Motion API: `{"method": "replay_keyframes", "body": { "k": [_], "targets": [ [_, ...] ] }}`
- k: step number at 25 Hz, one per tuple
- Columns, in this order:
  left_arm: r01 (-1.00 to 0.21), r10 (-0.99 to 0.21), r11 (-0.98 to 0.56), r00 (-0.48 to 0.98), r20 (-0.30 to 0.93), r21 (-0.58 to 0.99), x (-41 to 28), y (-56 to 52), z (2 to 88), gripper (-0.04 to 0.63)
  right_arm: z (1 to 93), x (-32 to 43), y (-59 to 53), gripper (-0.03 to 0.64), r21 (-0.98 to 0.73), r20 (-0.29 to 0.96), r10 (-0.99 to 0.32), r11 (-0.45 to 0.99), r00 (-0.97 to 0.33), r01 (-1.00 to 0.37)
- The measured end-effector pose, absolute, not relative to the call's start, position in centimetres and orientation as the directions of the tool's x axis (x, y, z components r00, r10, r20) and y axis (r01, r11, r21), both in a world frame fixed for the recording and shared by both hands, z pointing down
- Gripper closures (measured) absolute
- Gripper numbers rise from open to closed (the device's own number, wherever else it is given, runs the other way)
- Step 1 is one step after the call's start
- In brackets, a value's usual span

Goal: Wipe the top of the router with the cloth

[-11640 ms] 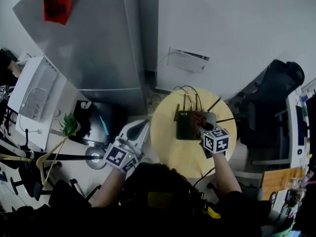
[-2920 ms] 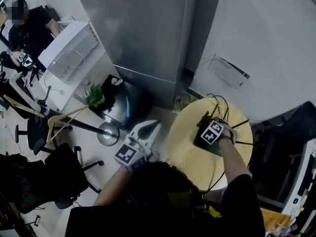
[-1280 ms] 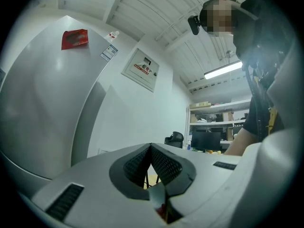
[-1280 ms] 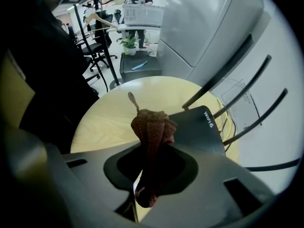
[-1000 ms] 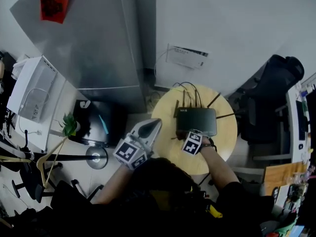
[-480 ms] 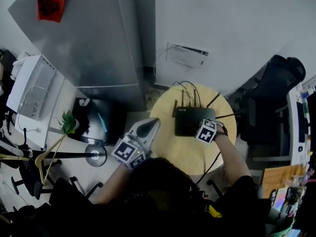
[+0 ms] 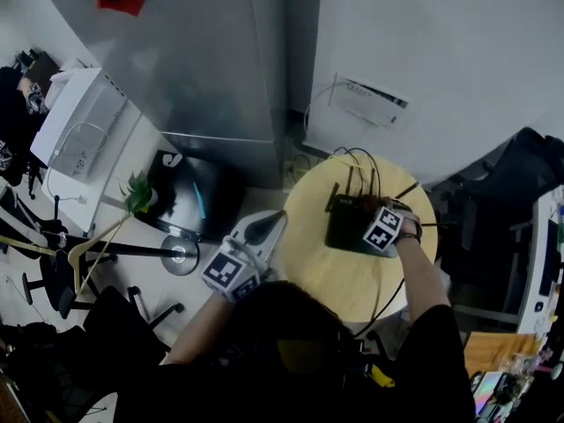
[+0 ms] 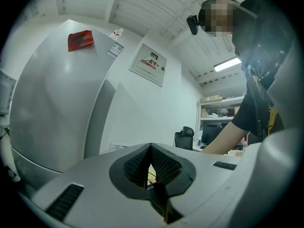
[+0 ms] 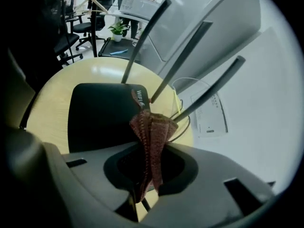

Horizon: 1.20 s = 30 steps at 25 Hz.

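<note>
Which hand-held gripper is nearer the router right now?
Right. The right hand-held gripper, shut on the cloth, is over the router top. The left hand-held gripper is by the table left edge, apart from the router.

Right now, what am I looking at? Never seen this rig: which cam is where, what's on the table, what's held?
No robot: a person holds a two-jaw gripper in each hand. The head view looks down from the person's head; the other two cameras ride on the grippers, looking along their jaws. A black router with antennas sits on a round yellow table. The right gripper is shut on a reddish cloth above the router. The left gripper is shut, empty, beside the table.
</note>
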<state>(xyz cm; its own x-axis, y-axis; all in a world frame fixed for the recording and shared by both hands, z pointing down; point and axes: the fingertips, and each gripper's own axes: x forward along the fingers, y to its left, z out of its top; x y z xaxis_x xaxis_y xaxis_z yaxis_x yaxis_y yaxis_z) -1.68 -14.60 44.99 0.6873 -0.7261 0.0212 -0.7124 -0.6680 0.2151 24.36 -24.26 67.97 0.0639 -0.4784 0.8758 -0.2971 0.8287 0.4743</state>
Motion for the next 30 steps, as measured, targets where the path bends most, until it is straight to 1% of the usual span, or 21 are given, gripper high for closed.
{"method": "replay_keyframes", "body": {
  "k": [3,7,11,16,23,30],
  "targets": [
    [-0.73,-0.74,-0.648,0.671,0.045,0.218,-2.3,-14.4,45.6,0.604,69.2,23.3,-24.2,0.552,0.454,0.887,-0.458,0.844,0.058,-0.284],
    [-0.74,-0.755,-0.634,0.655,0.03,0.223,-2.7,-14.7,45.5,0.603,70.6,22.9,-23.4,0.551,0.403,0.914,-0.397,0.876,0.079,-0.265],
    [-0.732,-0.744,-0.647,0.668,0.035,0.216,-2.5,-14.8,45.6,0.603,71.0,22.9,-21.9,0.551,0.357,0.934,-0.339,0.896,0.114,-0.263],
    [-0.712,-0.727,-0.665,0.686,0.019,0.227,-2.0,-14.9,45.4,0.603,71.1,22.8,-19.9,0.551,0.322,0.947,-0.302,0.903,0.114,-0.285],
    [-0.669,-0.683,-0.709,0.73,0.02,0.225,-1.2,-14.4,45.2,0.604,71.2,22.8,-16.8,0.551,0.308,0.951,-0.286,0.899,0.114,-0.312],
    [-0.623,-0.641,-0.749,0.767,-0.011,0.226,-0.1,-13.8,44.5,0.603,71.3,22.4,-13.6,0.551,0.294,0.956,-0.273,0.888,0.109,-0.355]
  ]
}}
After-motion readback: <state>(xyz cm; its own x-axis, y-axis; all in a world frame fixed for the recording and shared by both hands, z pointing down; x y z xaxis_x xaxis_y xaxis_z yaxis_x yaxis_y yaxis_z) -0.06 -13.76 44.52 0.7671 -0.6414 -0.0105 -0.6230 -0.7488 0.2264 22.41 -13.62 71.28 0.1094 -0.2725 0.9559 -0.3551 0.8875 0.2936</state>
